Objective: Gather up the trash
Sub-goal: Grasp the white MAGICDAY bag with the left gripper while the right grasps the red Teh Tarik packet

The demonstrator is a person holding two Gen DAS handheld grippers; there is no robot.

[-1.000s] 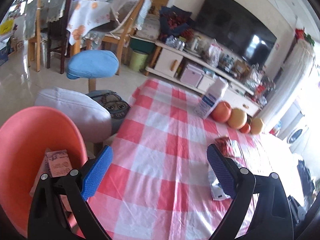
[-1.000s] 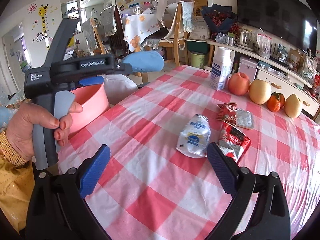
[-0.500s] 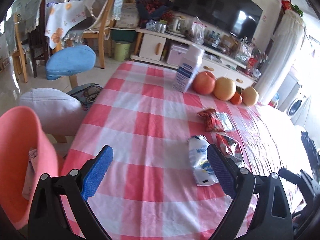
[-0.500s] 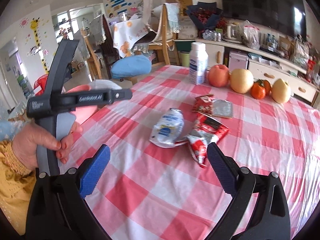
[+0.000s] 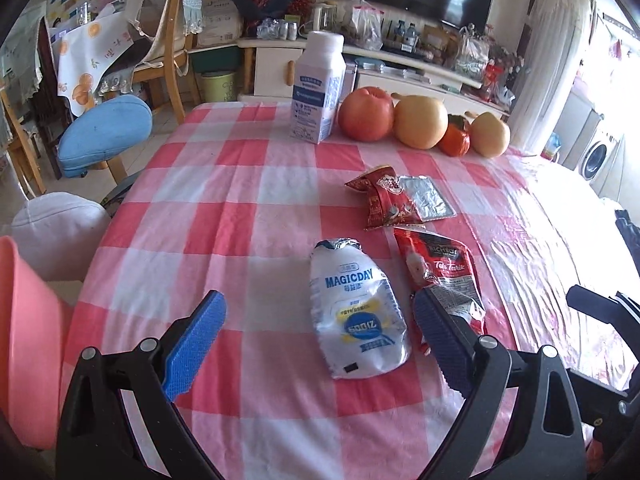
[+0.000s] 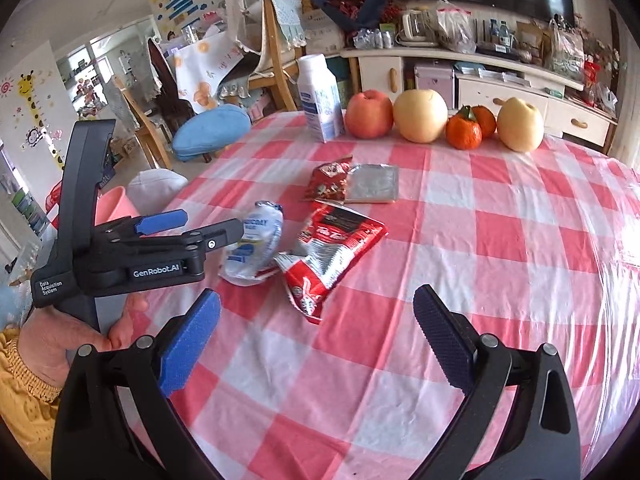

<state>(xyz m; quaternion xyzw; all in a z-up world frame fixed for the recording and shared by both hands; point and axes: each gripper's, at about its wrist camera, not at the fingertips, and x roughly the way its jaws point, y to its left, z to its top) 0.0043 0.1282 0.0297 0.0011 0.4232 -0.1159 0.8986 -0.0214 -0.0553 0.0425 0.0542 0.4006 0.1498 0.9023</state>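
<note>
Left gripper [image 5: 318,338] hovering, jaws apart, over white MAGICDAY pouch [image 5: 358,312] lying flat at table centre | red snack wrapper [image 5: 444,276] touching it at 3 o'clock | right gripper [image 6: 316,342] jaws apart, holding nothing | pouch looking light, crinkly, slippery: pinching its crumpled top edge seems safest

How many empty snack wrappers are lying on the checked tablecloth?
3. The crumpled white MAGICDAY pouch lies between the open left tool fingers; the red-and-black wrapper is beside it; the small red wrapper with silver foil lies nearer the fruit. None seems hidden.
</note>
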